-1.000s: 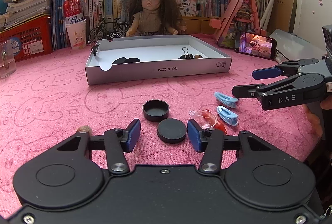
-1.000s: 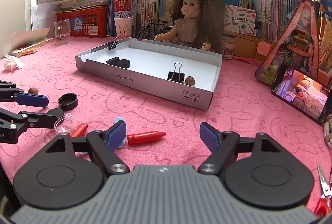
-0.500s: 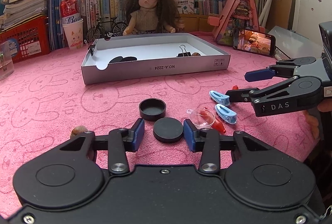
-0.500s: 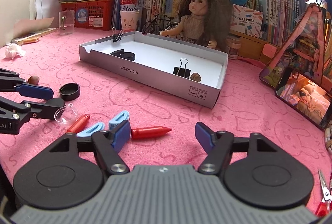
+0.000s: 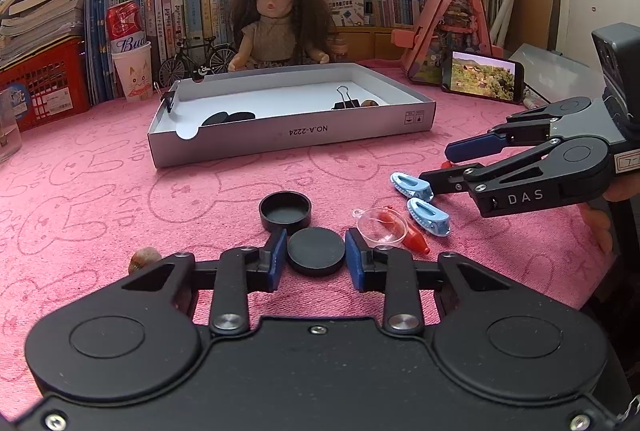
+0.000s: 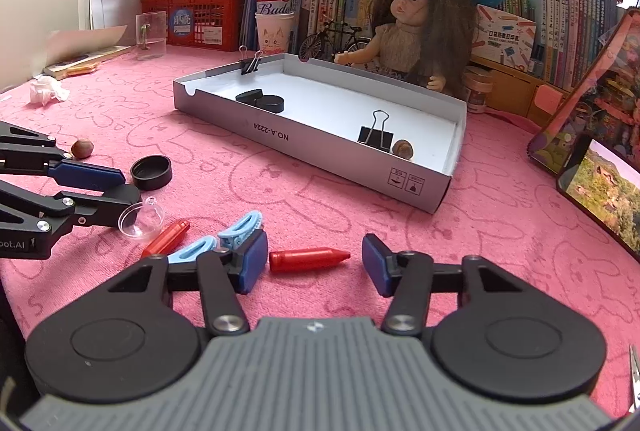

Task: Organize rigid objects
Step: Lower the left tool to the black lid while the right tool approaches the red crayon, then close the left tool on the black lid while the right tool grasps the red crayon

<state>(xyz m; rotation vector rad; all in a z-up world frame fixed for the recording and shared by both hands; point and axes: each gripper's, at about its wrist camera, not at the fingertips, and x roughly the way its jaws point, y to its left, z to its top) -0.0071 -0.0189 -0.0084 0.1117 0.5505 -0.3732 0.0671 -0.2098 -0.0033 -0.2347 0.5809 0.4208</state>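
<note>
Black plastic, the flat disc cap (image 5: 316, 251) lies on the pink surface (image 5: 100, 199) between the blue pads of the left hand-held gripper (image 5: 316, 257), whose jaws are closing on its rim; it looks light, stiff and smooth, best pinched edge to edge. To the right, the right hand-held gripper (image 6: 314, 265) is closing around a red crayon (image 6: 308, 260), not yet touching it; hard but probably brittle, it should be taken mid-barrel, with the grey tray (image 6: 320, 155) farther back.

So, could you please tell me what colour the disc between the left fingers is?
Black; the disc shows best in the left wrist view.
</note>
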